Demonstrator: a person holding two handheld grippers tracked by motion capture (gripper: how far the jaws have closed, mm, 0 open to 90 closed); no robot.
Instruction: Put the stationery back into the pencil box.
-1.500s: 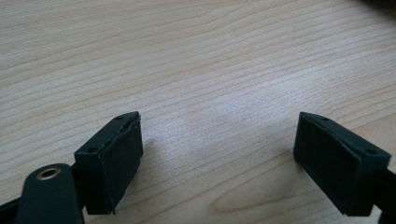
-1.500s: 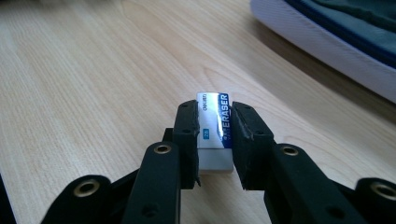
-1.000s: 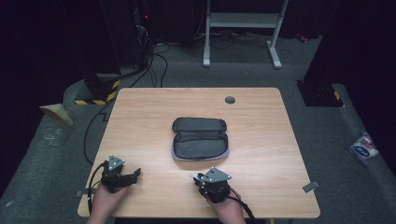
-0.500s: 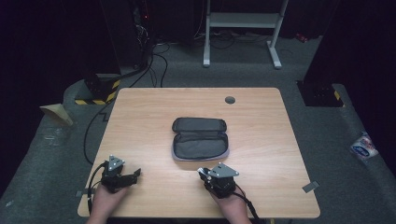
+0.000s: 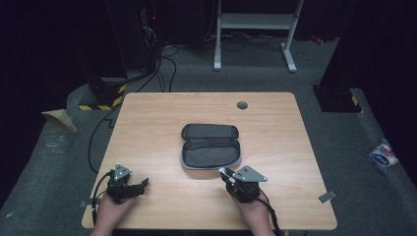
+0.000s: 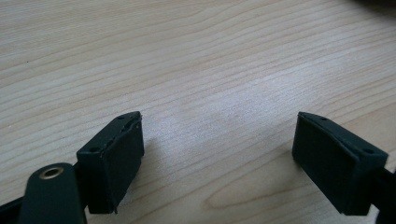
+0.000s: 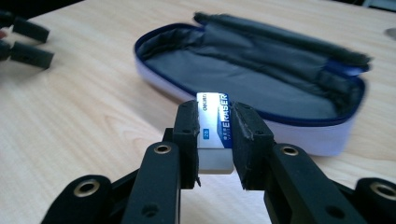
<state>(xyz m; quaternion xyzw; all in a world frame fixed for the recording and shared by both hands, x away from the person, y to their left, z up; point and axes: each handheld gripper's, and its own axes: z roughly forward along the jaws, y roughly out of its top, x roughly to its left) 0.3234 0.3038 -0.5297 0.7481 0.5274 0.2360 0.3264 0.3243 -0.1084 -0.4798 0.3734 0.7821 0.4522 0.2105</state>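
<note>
Eraser (image 7: pixel 214 133), white with a blue label, sits clamped between the jaws of the right gripper (image 7: pixel 214 140), raised just in front of the near rim of the pencil case (image 7: pixel 261 84); the case lies unzipped and spread open near the middle of the wooden table (image 5: pixel 162 118), its grey lining showing; the left gripper (image 6: pixel 219 158) rests low over bare wood near the table's front left corner, jaws spread wide and holding nothing; a small dark round fitting (image 5: pixel 242 105) sits near the far edge.
</note>
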